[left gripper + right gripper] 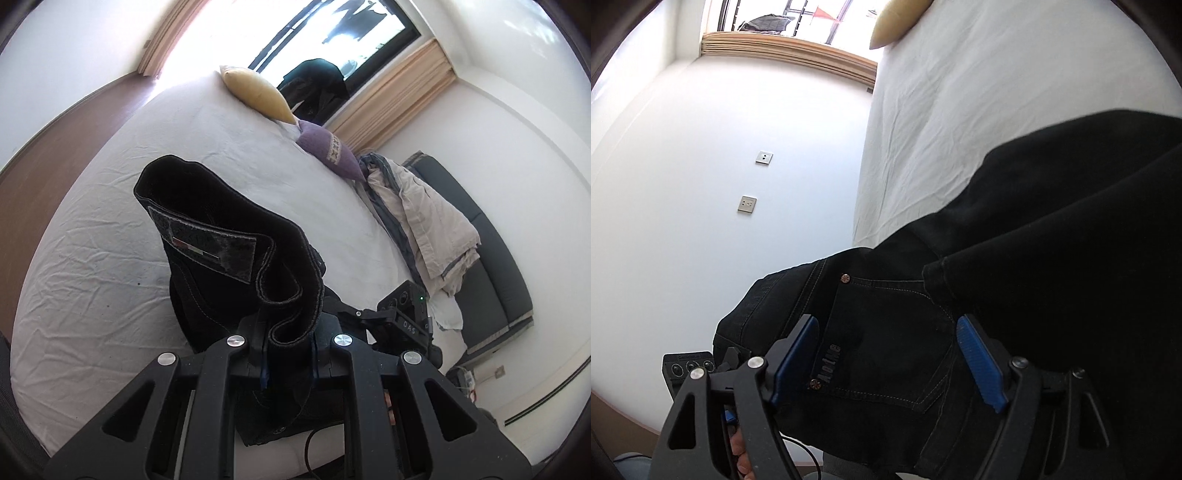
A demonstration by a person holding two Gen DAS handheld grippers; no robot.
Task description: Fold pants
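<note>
Lower centre, left gripper (290, 345): I see its jaws pinching the black pants (236, 236) above the bed (92, 295).
Lower centre, right gripper (886, 354): jaws spread, pants pocket (890, 343) between.

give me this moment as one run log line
task: fold pants | left gripper: shut on black pants, lifted over bed | right gripper: open, astride back pocket

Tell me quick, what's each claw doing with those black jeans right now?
Left gripper shut on black jeans, hem lifted off white bed. Right gripper open, pads straddling back pocket. Nothing in the way.
</note>
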